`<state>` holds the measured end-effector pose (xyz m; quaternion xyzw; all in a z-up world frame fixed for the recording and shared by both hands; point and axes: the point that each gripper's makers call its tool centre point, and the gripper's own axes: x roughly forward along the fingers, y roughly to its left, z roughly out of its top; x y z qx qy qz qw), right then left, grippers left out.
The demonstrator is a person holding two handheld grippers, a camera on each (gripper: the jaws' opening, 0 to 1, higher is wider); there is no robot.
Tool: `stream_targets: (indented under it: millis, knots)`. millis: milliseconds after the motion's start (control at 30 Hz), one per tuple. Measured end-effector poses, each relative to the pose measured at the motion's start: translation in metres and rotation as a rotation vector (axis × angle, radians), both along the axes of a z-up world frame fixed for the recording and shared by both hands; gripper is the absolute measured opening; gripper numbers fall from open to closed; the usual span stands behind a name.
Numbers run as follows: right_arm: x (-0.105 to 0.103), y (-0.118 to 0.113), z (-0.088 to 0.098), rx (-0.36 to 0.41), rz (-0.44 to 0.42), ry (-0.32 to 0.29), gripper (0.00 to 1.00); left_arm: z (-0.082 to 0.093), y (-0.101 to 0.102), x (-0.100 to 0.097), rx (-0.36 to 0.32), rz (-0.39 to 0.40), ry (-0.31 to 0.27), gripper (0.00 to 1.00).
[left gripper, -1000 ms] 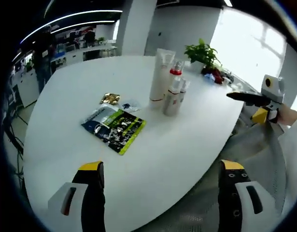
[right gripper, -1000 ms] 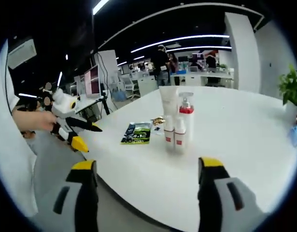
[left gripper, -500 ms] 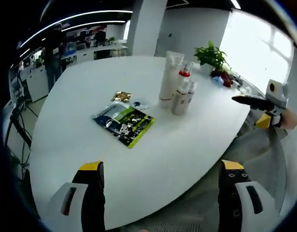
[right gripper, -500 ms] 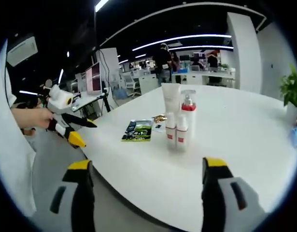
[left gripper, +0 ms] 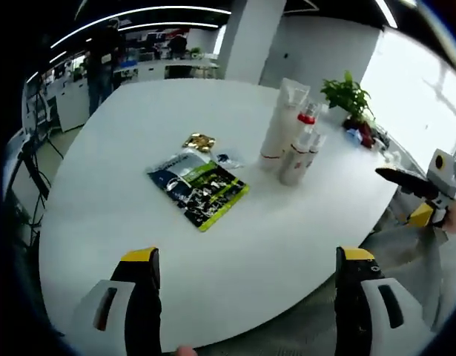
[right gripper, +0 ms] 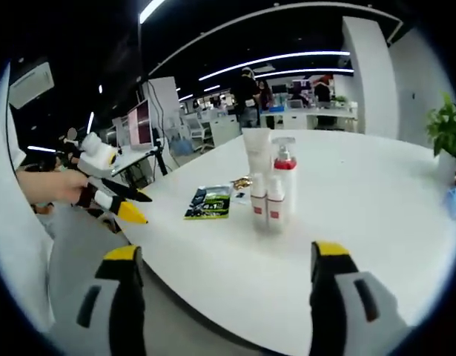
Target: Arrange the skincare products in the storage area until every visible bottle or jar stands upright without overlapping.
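Standing upright in a tight cluster mid-tabletop [left gripper: 101,200], the bottles [left gripper: 293,141] look arranged; both tools [left gripper: 246,271] [right gripper: 224,271], jaws apart and empty, have drawn back since a second ago.

The round table [left gripper: 124,148] is plain white, and on it lies a sachet [left gripper: 199,191] printed in dark blue, black and lime green, with a small gold foil packet [left gripper: 199,141] at its 12 o'clock. The skincare products are white: a tall tube [left gripper: 281,122], a pump bottle [right gripper: 284,182] with a red collar, and two small bottles [right gripper: 266,210] with red labels. Both the left gripper [left gripper: 246,311] and the right gripper [right gripper: 228,308] are black with yellow tips and white side panels, and the potted plant [left gripper: 348,96] at 1 o'clock is green.
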<state>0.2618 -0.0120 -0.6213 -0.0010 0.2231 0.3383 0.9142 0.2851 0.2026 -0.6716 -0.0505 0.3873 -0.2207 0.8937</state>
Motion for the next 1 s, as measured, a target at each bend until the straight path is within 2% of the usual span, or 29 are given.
stream_targets:
  millis: [233,300,333,367,400,600,767,867,933,1000]
  knots:
    - [0.001,0.0,0.0,0.003,-0.002,0.004,0.94,-0.008,-0.005,0.032,0.042,0.065,0.009,0.97]
    - [0.002,0.0,-0.001,0.004,-0.006,0.006,0.94,-0.013,-0.005,0.043,0.049,0.105,0.027,0.97]
    - [0.002,-0.001,-0.001,0.005,-0.008,0.007,0.94,-0.018,-0.002,0.048,0.062,0.148,0.06,0.97]
    - [0.002,-0.001,-0.001,0.005,-0.011,0.009,0.94,-0.02,0.002,0.053,0.075,0.175,0.062,0.97]
    - [0.003,-0.002,-0.001,0.006,-0.014,0.01,0.94,-0.018,0.006,0.065,0.093,0.207,0.032,0.97]
    - [0.004,-0.003,-0.003,-0.004,-0.025,0.016,0.93,-0.024,-0.002,0.094,0.136,0.198,0.036,0.97]
    - [0.005,-0.006,-0.005,-0.012,-0.038,0.023,0.93,-0.04,0.0,0.11,0.164,0.244,0.084,0.97]
    - [0.006,-0.008,-0.006,-0.01,-0.051,0.027,0.93,-0.05,-0.001,0.116,0.156,0.277,0.121,0.97]
    - [0.007,-0.009,-0.006,-0.008,-0.059,0.031,0.93,-0.058,0.001,0.119,0.189,0.29,0.155,0.97]
    - [0.008,-0.01,-0.007,-0.009,-0.067,0.035,0.93,-0.059,-0.001,0.128,0.21,0.296,0.144,0.97]
